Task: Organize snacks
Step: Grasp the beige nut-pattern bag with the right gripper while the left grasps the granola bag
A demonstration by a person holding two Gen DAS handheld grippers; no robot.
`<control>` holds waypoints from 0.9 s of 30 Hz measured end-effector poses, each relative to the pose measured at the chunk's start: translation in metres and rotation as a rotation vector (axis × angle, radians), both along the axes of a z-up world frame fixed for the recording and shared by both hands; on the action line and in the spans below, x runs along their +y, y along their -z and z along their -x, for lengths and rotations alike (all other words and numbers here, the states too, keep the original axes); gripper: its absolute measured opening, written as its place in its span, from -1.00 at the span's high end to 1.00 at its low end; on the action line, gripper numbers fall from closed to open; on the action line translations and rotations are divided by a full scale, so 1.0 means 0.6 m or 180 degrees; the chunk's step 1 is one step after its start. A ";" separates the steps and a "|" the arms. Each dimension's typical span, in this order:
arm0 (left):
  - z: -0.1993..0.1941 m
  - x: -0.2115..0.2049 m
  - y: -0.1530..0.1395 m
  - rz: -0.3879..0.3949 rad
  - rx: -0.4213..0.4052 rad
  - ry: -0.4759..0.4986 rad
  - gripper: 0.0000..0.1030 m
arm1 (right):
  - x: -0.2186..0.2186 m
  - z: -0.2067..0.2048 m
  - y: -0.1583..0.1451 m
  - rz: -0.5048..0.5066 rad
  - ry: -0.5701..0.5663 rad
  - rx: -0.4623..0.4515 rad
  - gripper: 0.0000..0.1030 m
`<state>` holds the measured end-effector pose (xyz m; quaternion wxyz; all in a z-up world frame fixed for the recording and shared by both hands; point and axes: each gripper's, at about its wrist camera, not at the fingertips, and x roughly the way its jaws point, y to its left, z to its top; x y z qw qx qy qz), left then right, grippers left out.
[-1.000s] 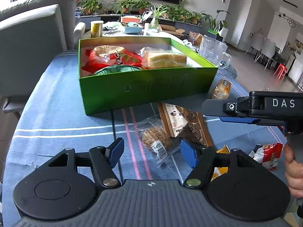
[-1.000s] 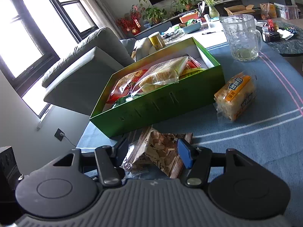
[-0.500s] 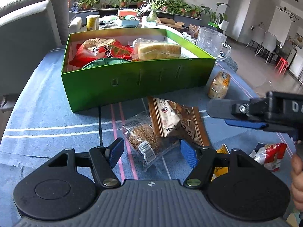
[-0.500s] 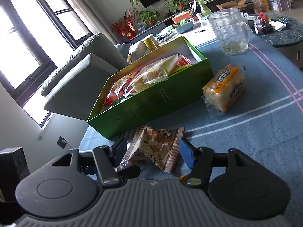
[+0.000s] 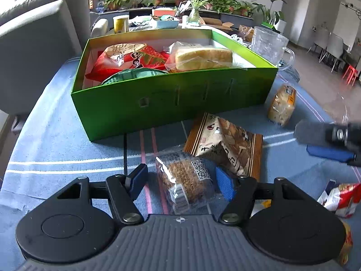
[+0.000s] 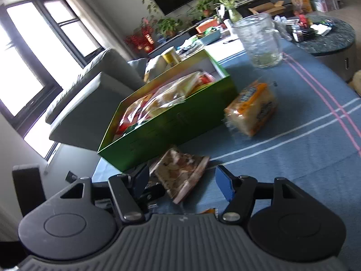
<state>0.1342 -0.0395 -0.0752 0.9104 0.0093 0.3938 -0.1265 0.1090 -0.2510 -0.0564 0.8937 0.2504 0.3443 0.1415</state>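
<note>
Snacks lie loose on desk [image 5: 56, 153] before green box [image 5: 171, 103], so left fingers [image 5: 180, 181] just closing astride clear pack [image 5: 187, 180], not gripping, while right fingers [image 6: 182, 181], widening, straddle brown bag [image 6: 182, 171].

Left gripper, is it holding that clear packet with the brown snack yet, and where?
No. The left gripper has been closing around the clear packet, pads not yet pressing it.
</note>
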 end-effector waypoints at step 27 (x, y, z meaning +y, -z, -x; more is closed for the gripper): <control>0.057 0.085 -0.009 0.0244 0.0061 -0.0315 0.29 | 0.125 -0.058 0.005 0.1667 -0.1160 -0.0470 -0.62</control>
